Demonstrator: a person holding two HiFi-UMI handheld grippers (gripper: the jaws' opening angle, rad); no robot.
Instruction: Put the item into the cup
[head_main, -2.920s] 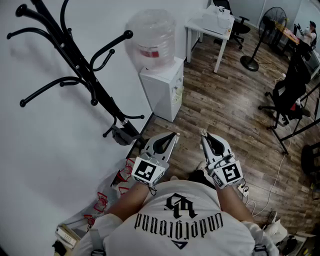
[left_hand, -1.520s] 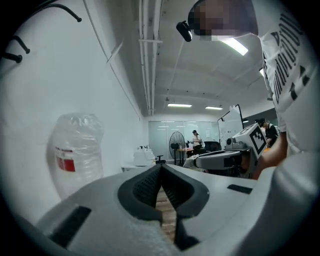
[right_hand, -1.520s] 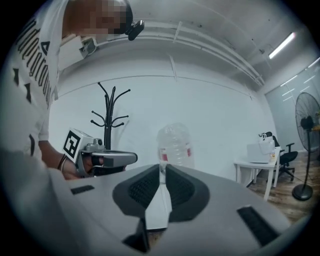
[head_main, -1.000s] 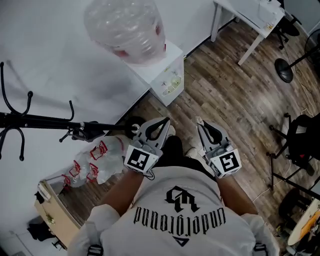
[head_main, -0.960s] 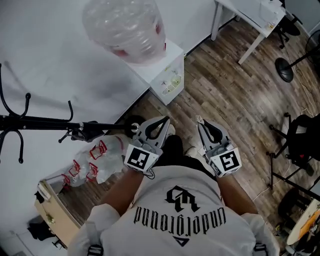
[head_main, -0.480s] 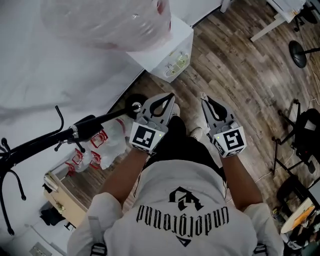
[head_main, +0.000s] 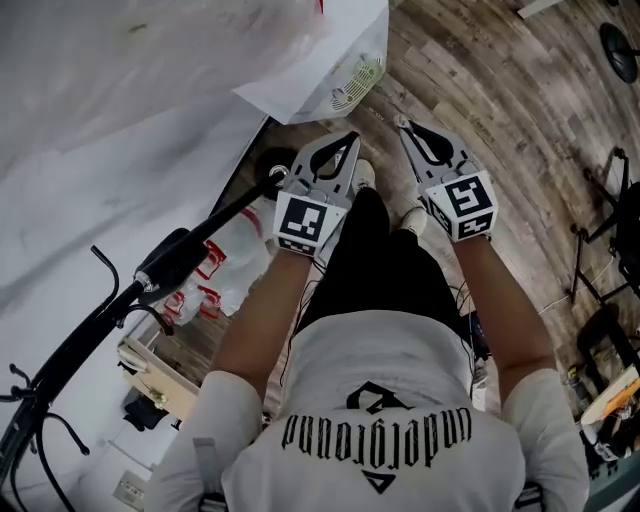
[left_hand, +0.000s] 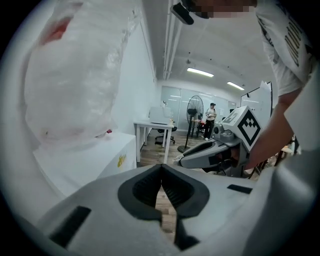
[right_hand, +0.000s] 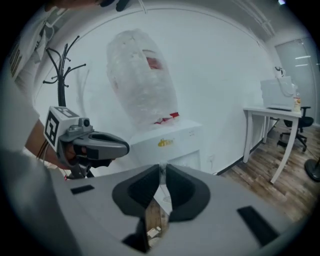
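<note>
No cup and no item show in any view. I hold both grippers side by side in front of my body, pointing at a white water dispenser (head_main: 330, 70). My left gripper (head_main: 350, 137) has its jaws shut, tips meeting, nothing between them; the left gripper view shows the same closed tips (left_hand: 161, 167). My right gripper (head_main: 403, 124) also has its tips together with only a sliver of gap and nothing held, as in the right gripper view (right_hand: 161, 167). Each gripper appears in the other's view: the right gripper (left_hand: 200, 152), the left gripper (right_hand: 100, 142).
The dispenser (right_hand: 165, 142) carries a large clear bottle (right_hand: 142, 85). A black coat rack (head_main: 180, 260) leans at the left by a white wall. A plastic bag with red print (head_main: 230, 260) lies on the wooden floor. A white table (left_hand: 150, 125), a fan (left_hand: 195, 107) and a person (left_hand: 211, 112) stand further off.
The head view has swung closer to the dispenser and steeper down, so the coat rack and bottle shifted in frame. Both grippers keep their side-by-side pose with jaws unchanged.
</note>
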